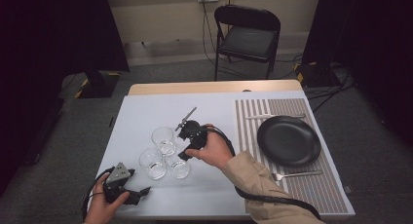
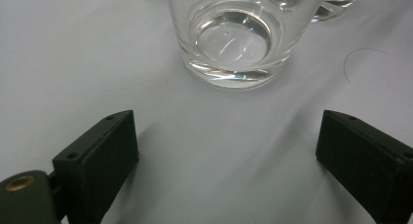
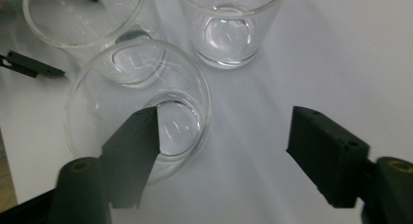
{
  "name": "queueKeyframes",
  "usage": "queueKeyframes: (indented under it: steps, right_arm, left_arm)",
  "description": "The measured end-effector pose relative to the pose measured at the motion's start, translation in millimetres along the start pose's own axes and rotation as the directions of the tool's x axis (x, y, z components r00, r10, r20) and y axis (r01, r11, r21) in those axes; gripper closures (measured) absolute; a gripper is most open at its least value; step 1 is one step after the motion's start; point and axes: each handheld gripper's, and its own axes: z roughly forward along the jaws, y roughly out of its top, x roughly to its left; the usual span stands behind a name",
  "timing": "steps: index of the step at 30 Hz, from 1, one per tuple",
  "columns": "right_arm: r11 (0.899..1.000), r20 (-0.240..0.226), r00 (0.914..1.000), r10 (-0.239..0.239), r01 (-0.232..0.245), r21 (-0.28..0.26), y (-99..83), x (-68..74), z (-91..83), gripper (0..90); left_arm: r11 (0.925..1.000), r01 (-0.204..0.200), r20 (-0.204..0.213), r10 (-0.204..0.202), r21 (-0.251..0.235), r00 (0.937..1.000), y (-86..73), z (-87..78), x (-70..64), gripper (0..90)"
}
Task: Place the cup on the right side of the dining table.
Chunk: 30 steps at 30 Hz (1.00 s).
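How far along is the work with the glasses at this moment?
The plate with fork and knife looks laid on the placemat. Three empty glasses stand clustered. The right tool, open, has one jaw inside the nearest glass. The left tool waits open. No glass stands beside the plate yet.

So the surface [image 1: 146,112] is a wooden table under a pale grey-white sheet. Three clear empty drinking glasses [image 1: 163,140] cluster left of centre, and a striped placemat [image 1: 311,190] on the right carries a black round plate [image 1: 289,140], knife [image 1: 272,116] and fork [image 1: 297,175].

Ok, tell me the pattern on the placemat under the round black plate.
The rectangular placemat has narrow stripes, dark grey alternating with pale, clearest in the high view.
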Motion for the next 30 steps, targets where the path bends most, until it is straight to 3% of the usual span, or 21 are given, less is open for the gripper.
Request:
queueKeyframes:
  steps: [5, 16, 19, 26, 27, 30]
  right_arm:
    - [0.999, 0.015, 0.9998, -0.015, 0.015, 0.038, -1.6, 2.1, 7.0, 32.4]
    - [0.997, -0.013, 0.9997, -0.02, 0.021, 0.071, -0.5, 9.4, 20.3, 52.6]
    - [0.994, -0.01, 0.9988, -0.047, 0.048, 0.102, -3.9, 11.6, 24.9, 59.5]
    - [0.994, -0.02, 0.9998, -0.008, 0.01, 0.111, -16.7, 4.8, 23.0, 75.0]
    - [0.995, -0.058, 0.9979, 0.029, -0.023, 0.101, -20.5, 1.6, 21.7, 78.9]
    - [0.996, -0.081, 0.9956, 0.048, -0.042, 0.074, -24.8, 1.2, 19.8, 83.6]
  left_arm:
    - [1.0, -0.001, 0.0, 0.001, 0.001, 1.0, 0.0, 0.0, 0.0, 7.5]
    - [1.0, -0.001, 0.0, 0.001, 0.0, 1.0, 0.0, 0.0, 0.0, 7.5]
    - [1.0, -0.001, 0.0, 0.001, 0.001, 1.0, 0.0, 0.0, 0.0, 7.5]
    - [1.0, 0.001, 0.001, -0.001, 0.0, 1.0, 0.0, 0.0, -0.1, 7.5]
    - [1.0, 0.002, 0.001, -0.002, 0.001, 1.0, 0.0, 0.1, -0.1, 7.5]
    - [1.0, -0.002, 0.0, 0.002, 0.003, 1.0, 0.0, -0.1, 0.0, 7.5]
